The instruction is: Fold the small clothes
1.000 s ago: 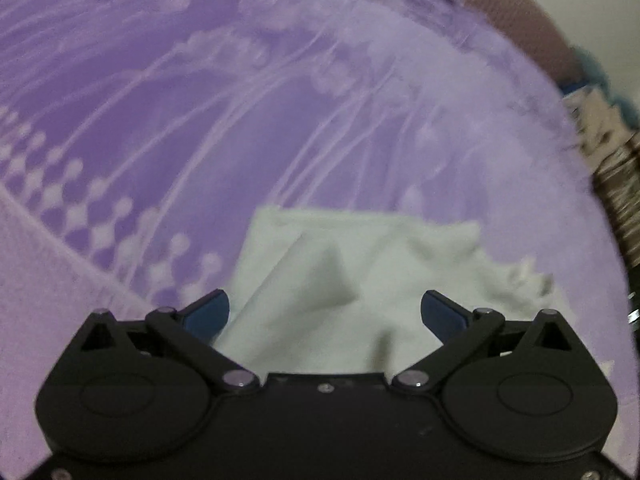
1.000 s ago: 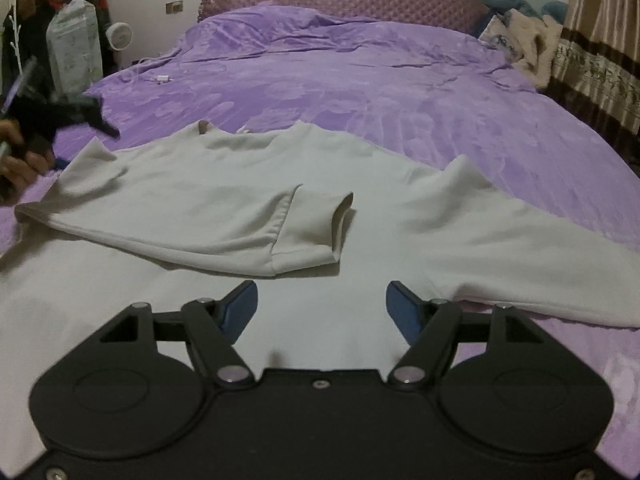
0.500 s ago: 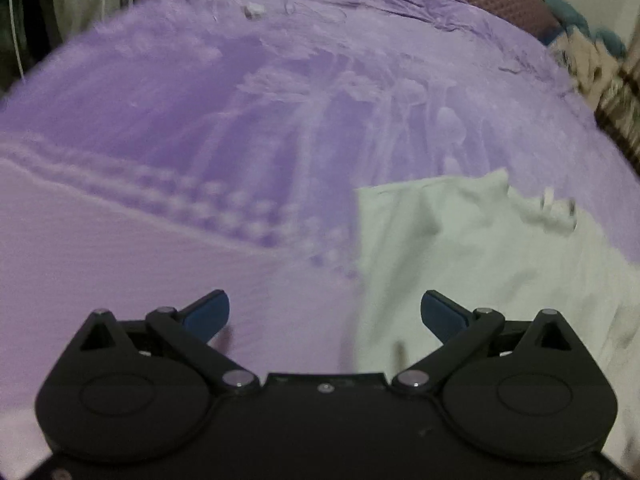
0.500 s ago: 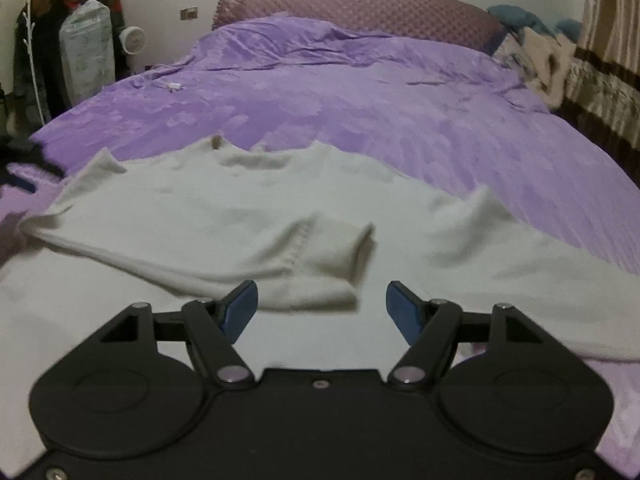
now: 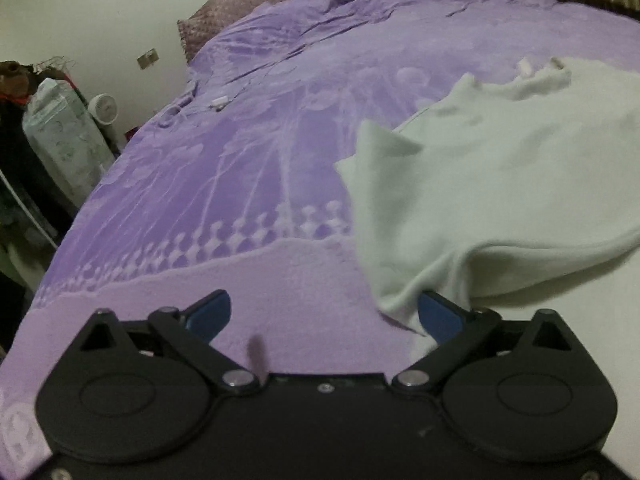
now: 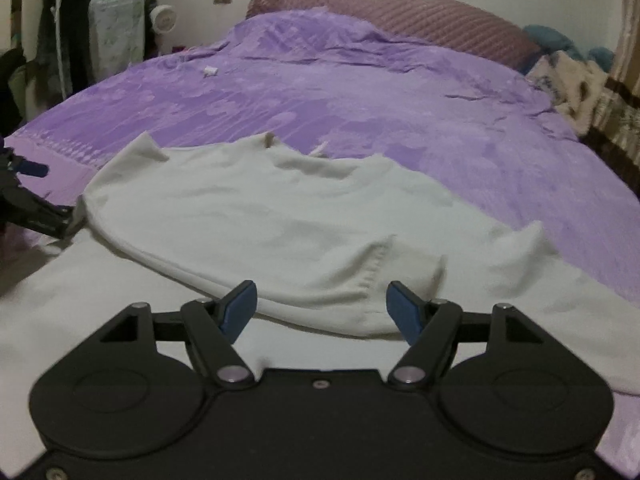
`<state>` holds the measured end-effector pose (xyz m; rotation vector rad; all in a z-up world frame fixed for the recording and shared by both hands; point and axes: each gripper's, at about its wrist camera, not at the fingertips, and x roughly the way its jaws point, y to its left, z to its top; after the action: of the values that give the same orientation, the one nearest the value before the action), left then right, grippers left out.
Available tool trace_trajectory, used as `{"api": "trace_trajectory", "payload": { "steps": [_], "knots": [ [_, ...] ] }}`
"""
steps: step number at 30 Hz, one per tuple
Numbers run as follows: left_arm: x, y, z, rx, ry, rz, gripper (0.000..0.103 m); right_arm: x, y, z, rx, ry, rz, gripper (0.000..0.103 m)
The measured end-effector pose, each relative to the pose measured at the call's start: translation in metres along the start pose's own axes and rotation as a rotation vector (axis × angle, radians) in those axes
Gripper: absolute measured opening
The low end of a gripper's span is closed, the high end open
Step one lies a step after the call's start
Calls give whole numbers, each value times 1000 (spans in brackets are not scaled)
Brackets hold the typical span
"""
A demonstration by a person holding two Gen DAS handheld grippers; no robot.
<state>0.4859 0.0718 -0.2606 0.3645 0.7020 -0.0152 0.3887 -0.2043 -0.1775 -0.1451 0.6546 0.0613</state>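
Note:
A cream long-sleeved sweater (image 6: 256,216) lies flat on the purple bedspread (image 6: 360,92), its left sleeve folded across the chest with the cuff (image 6: 380,280) toward me. My right gripper (image 6: 322,310) stands open just short of that cuff, nothing pressed between its pads. My left gripper (image 5: 324,316) is at the sweater's (image 5: 500,184) left folded edge. Its jaws are wide and closing, and a corner of the fold lies beside the right pad (image 5: 438,318), not pinched. The left gripper (image 6: 52,194) also shows at the far left of the right wrist view.
A quilted maroon headboard (image 6: 400,12) runs along the far side of the bed. A small white item (image 6: 210,71) lies on the bedspread. A clothes rack with a wrapped bundle (image 6: 116,20) and a fan stand at left. Curtain and plush blanket (image 6: 576,84) are at right.
The left gripper rolled and slid from over the sweater's shoulder out to its left folded edge. The right gripper moved forward, closer to the folded sleeve cuff.

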Motion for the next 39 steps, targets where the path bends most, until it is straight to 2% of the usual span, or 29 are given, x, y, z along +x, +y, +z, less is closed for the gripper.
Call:
{"api": "trace_trajectory", "payload": {
  "steps": [3,4,5,7,8,10,12,13,14,15,16,17,19,25,28,32,33,34,35,36,37,38,39],
  "knots": [
    [-23,2,-14,41,-14,-150,97,5,11,11,-29,-9,20,71],
    [-31,0,-20,71,-28,-167,103,6,14,14,-39,-13,18,71],
    [-35,-5,-25,116,-35,-151,103,8,15,16,-46,-14,13,71],
    [-32,-17,-30,186,-55,-12,103,9,16,19,-42,-16,10,71],
    [-31,-21,-30,197,-65,21,103,9,16,19,-35,-14,10,71],
    [-26,-27,-21,190,-85,20,103,7,15,19,-22,-14,4,71],
    [-24,-27,-13,171,-94,21,83,6,15,18,-19,-13,2,71],
    [-18,-28,-8,168,-79,20,60,6,16,18,-22,-9,0,71],
    [-16,-26,-5,161,-53,-13,40,6,15,18,-25,-8,-3,71],
    [-18,-24,-5,151,-32,-50,28,5,15,17,-27,-6,-6,71],
    [-18,-24,-5,146,-14,-58,11,5,14,17,-28,-5,-5,71],
    [-19,-26,-5,163,-5,-33,11,5,14,17,-26,-7,-5,71],
    [-23,-26,-8,193,-19,-30,9,5,13,16,-20,-11,-6,71],
    [-54,4,6,125,-69,-18,9,7,7,10,-22,9,-16,71],
    [-52,10,-2,125,-28,-47,9,19,-1,6,30,25,-12,71],
    [-31,-19,-28,195,31,-31,8,36,-16,10,162,33,16,71],
    [-29,-26,-35,209,20,-7,9,40,-17,11,166,35,14,71],
    [-31,-35,-40,235,-2,46,17,46,-16,11,155,43,-7,71],
    [-33,-43,-44,268,-23,105,33,52,-15,10,139,56,-33,71],
    [-37,-48,-46,296,-41,166,44,62,-14,8,114,81,-62,71],
    [-41,-48,-46,300,-60,210,66,74,-14,5,93,116,-84,71],
    [-48,-44,-45,286,-80,219,85,83,-17,1,86,149,-92,71],
    [-56,-33,-42,249,-89,193,94,93,-22,-5,99,176,-88,74]
  ]
}}
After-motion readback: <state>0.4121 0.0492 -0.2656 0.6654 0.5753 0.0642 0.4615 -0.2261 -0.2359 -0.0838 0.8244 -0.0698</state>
